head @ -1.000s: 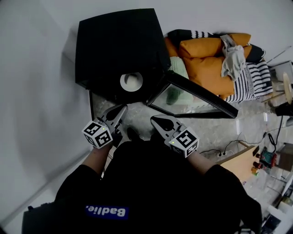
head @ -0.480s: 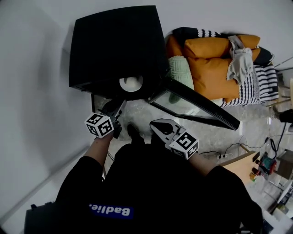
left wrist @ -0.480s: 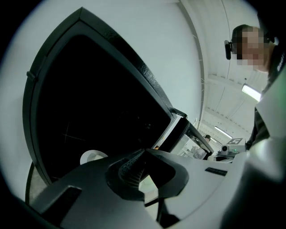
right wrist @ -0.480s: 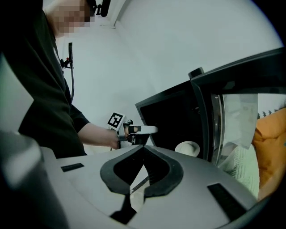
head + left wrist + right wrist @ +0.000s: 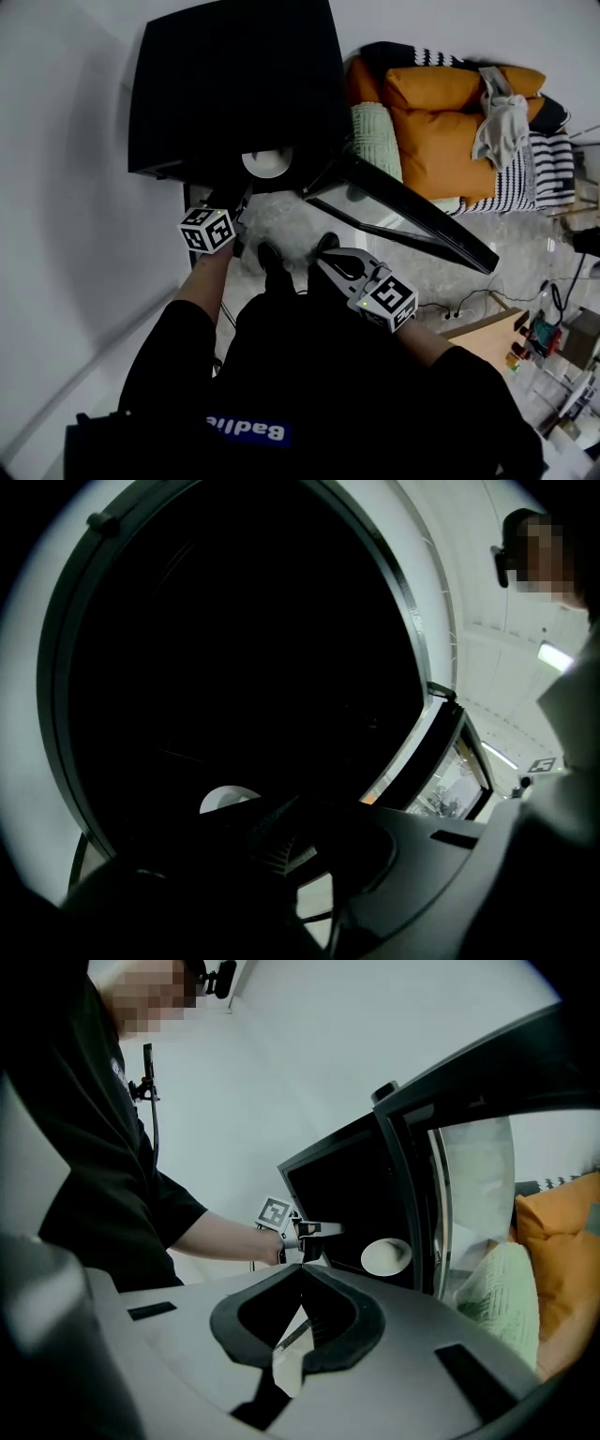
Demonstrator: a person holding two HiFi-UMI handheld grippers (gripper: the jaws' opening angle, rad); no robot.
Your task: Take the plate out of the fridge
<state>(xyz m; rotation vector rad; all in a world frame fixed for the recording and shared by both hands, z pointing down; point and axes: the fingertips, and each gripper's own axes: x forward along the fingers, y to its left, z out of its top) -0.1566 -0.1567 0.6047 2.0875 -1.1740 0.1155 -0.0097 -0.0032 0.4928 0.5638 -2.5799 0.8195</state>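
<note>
A small white plate (image 5: 267, 162) sits inside the black fridge (image 5: 234, 84), near its open front. The glass door (image 5: 403, 211) stands swung out to the right. My left gripper (image 5: 243, 199) is shut and empty, its tips just below the fridge opening and short of the plate. Through the left gripper view the plate (image 5: 228, 801) shows pale in the dark interior, just beyond the closed jaws. My right gripper (image 5: 328, 263) hangs back near the person's body, shut with nothing in it. In the right gripper view I see the plate (image 5: 386, 1256) and the left gripper (image 5: 314, 1230) reaching toward it.
An orange cushion (image 5: 441, 112), a green pillow (image 5: 375, 136) and striped fabric (image 5: 530, 173) lie right of the fridge door. The person's shoes (image 5: 270, 258) stand on the speckled floor (image 5: 281, 220) before the fridge. A white wall (image 5: 66, 169) runs along the left.
The left gripper has moved forward and up toward the fridge opening and the plate. The right gripper has dropped back slightly. The head view has shifted closer to the fridge.
</note>
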